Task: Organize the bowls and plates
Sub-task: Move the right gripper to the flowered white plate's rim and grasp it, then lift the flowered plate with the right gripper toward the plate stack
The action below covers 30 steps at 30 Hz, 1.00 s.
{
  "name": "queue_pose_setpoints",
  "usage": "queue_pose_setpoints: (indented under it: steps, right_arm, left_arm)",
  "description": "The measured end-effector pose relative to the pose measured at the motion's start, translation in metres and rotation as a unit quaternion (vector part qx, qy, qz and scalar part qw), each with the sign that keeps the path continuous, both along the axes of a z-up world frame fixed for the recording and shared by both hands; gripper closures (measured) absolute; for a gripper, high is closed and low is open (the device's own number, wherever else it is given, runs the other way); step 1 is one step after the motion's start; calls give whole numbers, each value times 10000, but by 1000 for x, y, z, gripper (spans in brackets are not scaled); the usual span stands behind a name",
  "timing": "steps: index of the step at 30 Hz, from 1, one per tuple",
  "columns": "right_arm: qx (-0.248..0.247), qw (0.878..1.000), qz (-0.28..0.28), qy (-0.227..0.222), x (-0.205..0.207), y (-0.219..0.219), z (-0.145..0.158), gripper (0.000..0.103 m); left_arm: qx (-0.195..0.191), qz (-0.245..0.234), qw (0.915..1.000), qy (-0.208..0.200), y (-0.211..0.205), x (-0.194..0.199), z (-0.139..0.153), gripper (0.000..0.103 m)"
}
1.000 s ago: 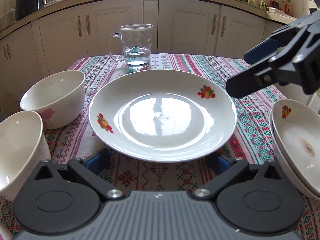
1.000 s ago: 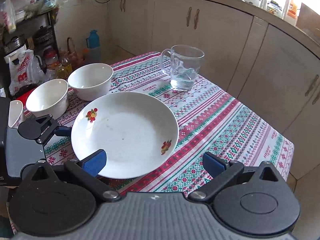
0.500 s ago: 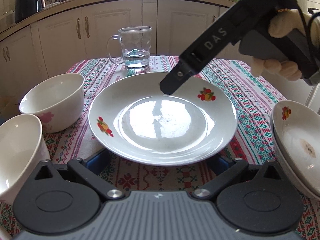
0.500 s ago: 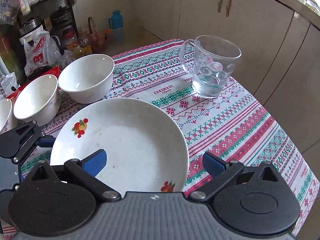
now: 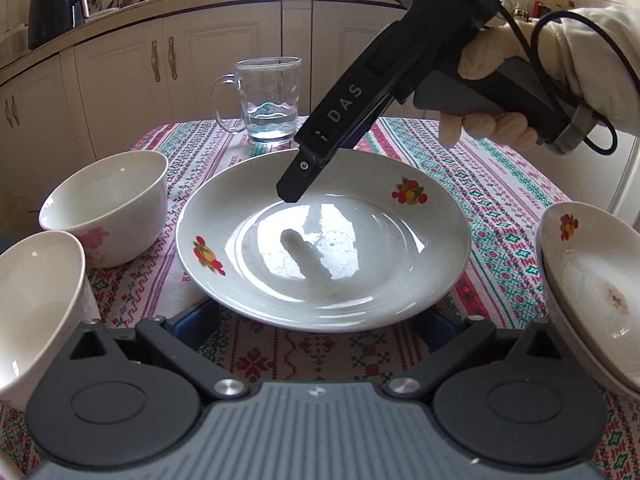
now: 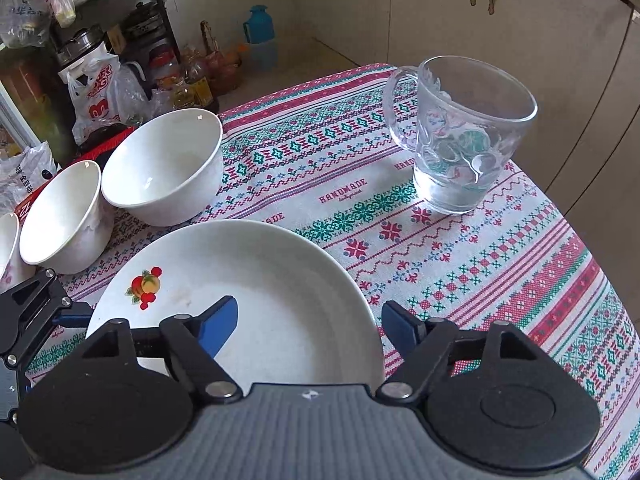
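Note:
A white plate (image 5: pixel 320 240) with fruit prints lies on the patterned tablecloth, seen close up as the plate (image 6: pixel 260 300) in the right wrist view. My right gripper (image 6: pixel 310 328) tilts down over the plate's far rim with its jaws closing. One blue pad sits above the plate's inside and the other outside the rim, neither pressing. The right gripper (image 5: pixel 294 188) appears side-on in a person's gloved hand. My left gripper (image 5: pixel 316 320) is open, its pads half hidden under the plate's near rim. Two white bowls (image 5: pixel 108 208) (image 5: pixel 36 312) stand left of the plate.
Stacked plates (image 5: pixel 592 292) sit at the right edge of the table. A glass mug (image 5: pixel 272 100) with some water stands behind the plate, near the far edge. Kitchen cabinets (image 5: pixel 200 52) run behind. Bags and bottles (image 6: pixel 100 92) clutter the floor past the bowls.
The right gripper came in from the right, dropped over the plate's far rim, and its jaws narrowed. The left gripper, the plate and the bowls stayed put.

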State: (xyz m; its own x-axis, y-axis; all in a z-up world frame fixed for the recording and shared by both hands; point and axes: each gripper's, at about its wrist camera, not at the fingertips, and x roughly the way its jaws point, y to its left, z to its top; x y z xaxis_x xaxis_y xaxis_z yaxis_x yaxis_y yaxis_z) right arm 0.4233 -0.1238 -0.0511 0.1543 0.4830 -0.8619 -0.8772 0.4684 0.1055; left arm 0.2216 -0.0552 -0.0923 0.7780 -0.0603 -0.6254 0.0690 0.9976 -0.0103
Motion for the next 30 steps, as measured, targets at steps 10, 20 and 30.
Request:
queue_pose_setpoints:
  steps: [10,20,30]
  right_arm:
    - [58,9988,212,447,7,-4,-3,27]
    - [244,9968,211,735,15,-2,-8,27]
    - [356,9958,77,842,5,-14,-6,27]
  left_arm:
    - [245,-25,9997,-47,-4,-2,1,1]
    - [375,5,9993,-74,-4,-1,1,0]
    - [694,-58,9975,-109,-4,-4,4,1]
